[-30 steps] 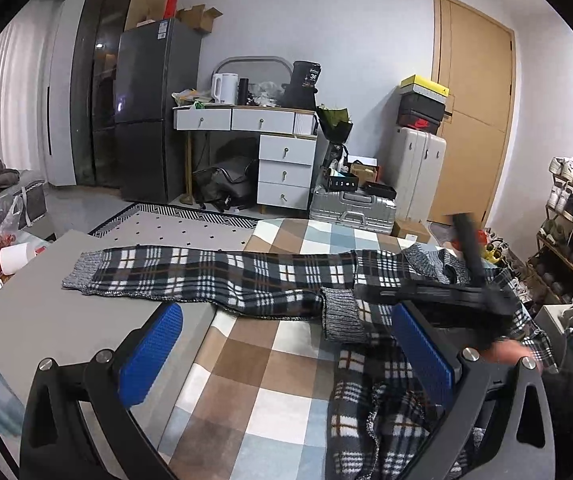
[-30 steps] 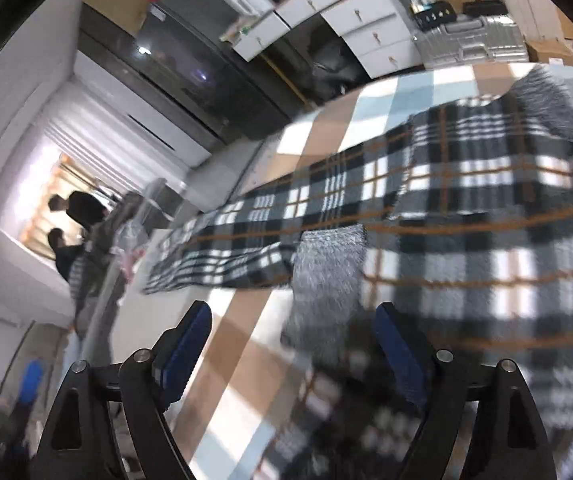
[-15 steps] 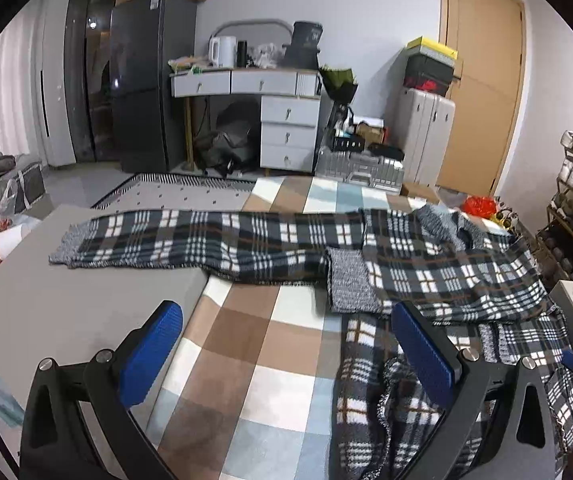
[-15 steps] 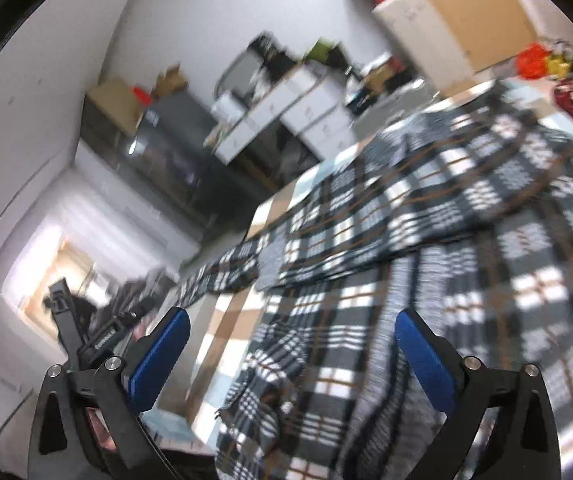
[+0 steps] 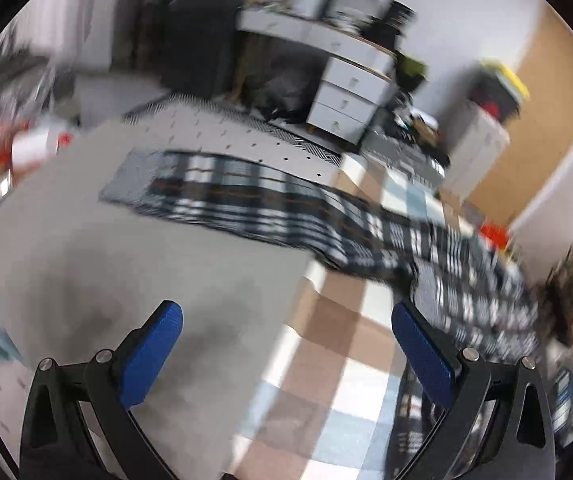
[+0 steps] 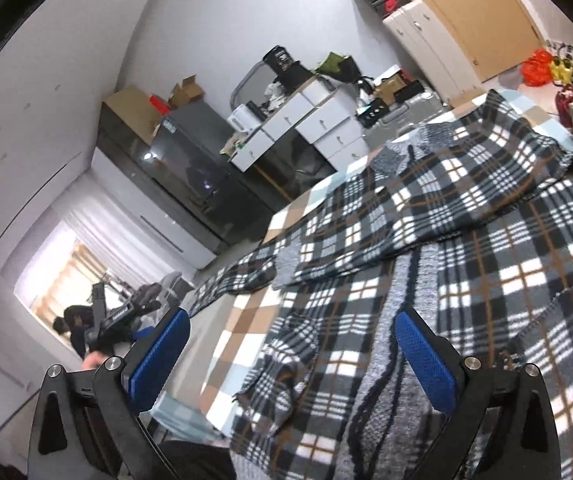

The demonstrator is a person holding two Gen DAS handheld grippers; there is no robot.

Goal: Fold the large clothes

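A large black, white and brown plaid garment lies spread on the checked tablecloth. One sleeve is folded across its body. The other sleeve stretches left onto the grey tabletop, ending in a grey cuff. My right gripper hovers open over the garment's near edge, by the grey ribbed hem band, with nothing between its pads. My left gripper is open above the seam between the grey top and the tablecloth, short of the stretched sleeve. That view is motion-blurred.
A white drawer desk, a dark fridge and a pale suitcase stand behind the table. Red and white clutter sits at the table's left end. A hand holding the left tool shows at the far left.
The right gripper left the folded sleeve's cuff, drew back to the garment's near edge and opened wider. The left gripper swung left and rolled; its view now centres on the stretched sleeve.
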